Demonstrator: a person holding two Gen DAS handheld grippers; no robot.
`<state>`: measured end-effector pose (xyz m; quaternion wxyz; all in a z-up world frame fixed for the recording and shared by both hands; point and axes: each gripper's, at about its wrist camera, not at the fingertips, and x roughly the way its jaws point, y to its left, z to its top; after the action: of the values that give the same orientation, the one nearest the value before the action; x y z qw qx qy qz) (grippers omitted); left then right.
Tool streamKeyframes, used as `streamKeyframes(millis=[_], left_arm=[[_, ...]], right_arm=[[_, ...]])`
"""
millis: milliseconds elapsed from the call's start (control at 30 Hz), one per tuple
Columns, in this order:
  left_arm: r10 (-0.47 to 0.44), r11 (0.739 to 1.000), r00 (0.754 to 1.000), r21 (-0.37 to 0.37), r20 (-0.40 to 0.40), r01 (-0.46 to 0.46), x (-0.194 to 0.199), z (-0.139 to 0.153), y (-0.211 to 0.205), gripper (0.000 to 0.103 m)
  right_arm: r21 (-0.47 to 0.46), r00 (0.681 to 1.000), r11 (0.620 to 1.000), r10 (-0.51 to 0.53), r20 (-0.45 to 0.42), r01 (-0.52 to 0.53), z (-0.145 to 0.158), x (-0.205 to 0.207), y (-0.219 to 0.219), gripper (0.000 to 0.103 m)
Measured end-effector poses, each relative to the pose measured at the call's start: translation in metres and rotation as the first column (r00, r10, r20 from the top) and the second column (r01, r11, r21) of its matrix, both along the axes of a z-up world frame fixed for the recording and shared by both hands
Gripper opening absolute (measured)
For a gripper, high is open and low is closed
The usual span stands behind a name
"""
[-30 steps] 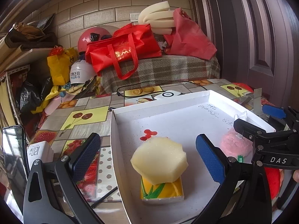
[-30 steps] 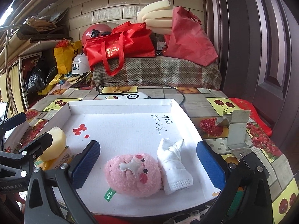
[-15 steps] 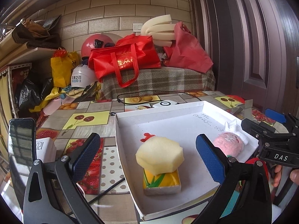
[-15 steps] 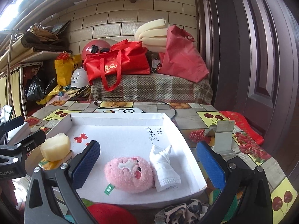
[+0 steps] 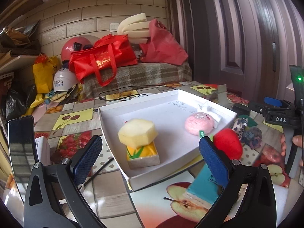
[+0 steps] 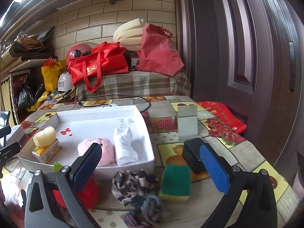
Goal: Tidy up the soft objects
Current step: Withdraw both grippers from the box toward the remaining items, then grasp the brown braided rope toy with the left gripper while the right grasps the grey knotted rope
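A white tray (image 5: 121, 163) (image 6: 133, 164) holds a pale yellow sponge (image 5: 137, 134) (image 6: 44, 136) on a tissue pack (image 5: 143, 156) (image 6: 46, 152), a pink plush (image 5: 198, 123) (image 6: 108, 152) and a white glove (image 6: 124, 145). In front of the tray lie a red plush (image 5: 228, 144) (image 6: 89, 193), patterned scrunchies (image 6: 133, 183) (image 5: 240, 124), a green-yellow sponge (image 6: 175, 182) and a blue pack (image 5: 202, 189). My left gripper (image 5: 150, 161) is open before the tray. My right gripper (image 6: 150, 169) is open above the scrunchies.
A black box (image 6: 191, 155) and a grey metal stand (image 6: 187, 124) sit right of the tray. A phone (image 5: 21, 148) stands at the left. Red bags (image 5: 102, 60) and foam rolls (image 5: 133, 28) pile up behind the fruit-print table (image 5: 62, 119).
Both grippers have pulled back from the tray toward the table's front. The loose items in front of the tray have come into view. Both stay open.
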<state>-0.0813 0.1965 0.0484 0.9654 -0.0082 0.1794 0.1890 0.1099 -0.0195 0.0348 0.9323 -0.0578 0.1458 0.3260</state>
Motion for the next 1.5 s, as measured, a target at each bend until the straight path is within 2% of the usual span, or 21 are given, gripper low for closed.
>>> streamKeyframes(millis=[133,267,333,433,500,600,667,700,800,967,1000,1033,1067,1133,1167,1267,1367,1433,1500], left_arm=[[-0.141,0.989,0.989,0.033,-0.048,0.142,-0.003,-0.001,-0.023,0.103],[-0.25,0.961,0.961,0.096,-0.115,0.261,-0.001,-0.004,-0.051,0.103],[-0.291,0.943,0.944,0.118,-0.152,0.31,0.001,-0.007,-0.065,0.103],[-0.325,0.922,0.927,0.153,-0.185,0.354,0.002,-0.011,-0.078,0.098],[-0.334,0.917,0.921,0.155,-0.199,0.367,0.002,-0.012,-0.082,0.098],[-0.342,0.917,0.918,0.142,-0.2,0.373,0.003,-0.012,-0.081,0.096],[-0.352,0.916,0.914,0.124,-0.204,0.38,0.004,-0.013,-0.079,0.089],[-0.354,0.916,0.912,0.118,-0.208,0.382,0.004,-0.014,-0.079,0.086],[-0.358,0.912,0.907,0.127,-0.219,0.391,0.005,-0.015,-0.083,0.086],[-0.338,0.908,0.893,0.147,-0.296,0.392,0.017,-0.024,-0.091,0.086],[-0.327,0.908,0.888,0.152,-0.322,0.39,0.021,-0.028,-0.093,0.082],[-0.319,0.907,0.881,0.156,-0.35,0.39,0.025,-0.031,-0.095,0.068],[-0.311,0.907,0.873,0.158,-0.377,0.391,0.03,-0.035,-0.097,0.059],[-0.307,0.906,0.863,0.156,-0.401,0.395,0.033,-0.039,-0.098,0.03],[-0.31,0.906,0.861,0.151,-0.404,0.396,0.033,-0.04,-0.098,0.022],[-0.32,0.906,0.867,0.144,-0.381,0.397,0.03,-0.037,-0.095,0.019],[-0.34,0.905,0.887,0.146,-0.314,0.399,0.019,-0.029,-0.093,0.019],[-0.334,0.914,0.911,0.151,-0.244,0.376,0.008,-0.021,-0.088,0.019],[-0.287,0.939,0.945,0.149,-0.158,0.311,-0.003,-0.012,-0.078,0.019]], right_arm=[[-0.049,0.994,0.998,-0.037,-0.101,0.033,-0.008,0.018,-0.023,0.103],[-0.072,0.98,0.997,-0.016,-0.197,0.002,-0.016,0.029,-0.033,0.103],[-0.088,0.976,0.996,0.007,-0.218,-0.027,-0.019,0.029,-0.03,0.103],[-0.135,0.976,0.989,0.037,-0.216,-0.067,-0.022,0.025,-0.02,0.103],[-0.153,0.975,0.984,0.059,-0.212,-0.093,-0.022,0.018,-0.016,0.103],[-0.18,0.958,0.973,0.093,-0.272,-0.146,-0.03,0.013,-0.013,0.102],[-0.202,0.945,0.963,0.11,-0.309,-0.178,-0.035,0.01,-0.008,0.094],[-0.216,0.942,0.958,0.116,-0.316,-0.19,-0.037,0.01,-0.004,0.086],[-0.28,0.93,0.933,0.119,-0.349,-0.225,-0.045,0.011,0.01,0.072],[-0.31,0.929,0.92,0.125,-0.349,-0.24,-0.047,0.009,0.02,0.064],[-0.31,0.929,0.918,0.136,-0.344,-0.249,-0.046,0.008,0.021,0.051],[-0.314,0.93,0.914,0.146,-0.336,-0.257,-0.046,0.006,0.022,0.039],[-0.32,0.933,0.911,0.153,-0.326,-0.261,-0.045,0.004,0.023,0.034],[-0.329,0.937,0.907,0.158,-0.311,-0.262,-0.045,0.001,0.024,0.029],[-0.328,0.938,0.907,0.162,-0.308,-0.264,-0.044,0.0,0.025,0.028],[-0.307,0.936,0.914,0.166,-0.311,-0.264,-0.043,0.002,0.022,0.028],[-0.25,0.937,0.932,0.185,-0.296,-0.263,-0.036,0.002,0.013,0.027],[-0.202,0.947,0.948,0.191,-0.258,-0.247,-0.029,-0.002,0.003,0.027],[-0.149,0.961,0.964,0.186,-0.205,-0.218,-0.021,-0.009,-0.009,0.027]])
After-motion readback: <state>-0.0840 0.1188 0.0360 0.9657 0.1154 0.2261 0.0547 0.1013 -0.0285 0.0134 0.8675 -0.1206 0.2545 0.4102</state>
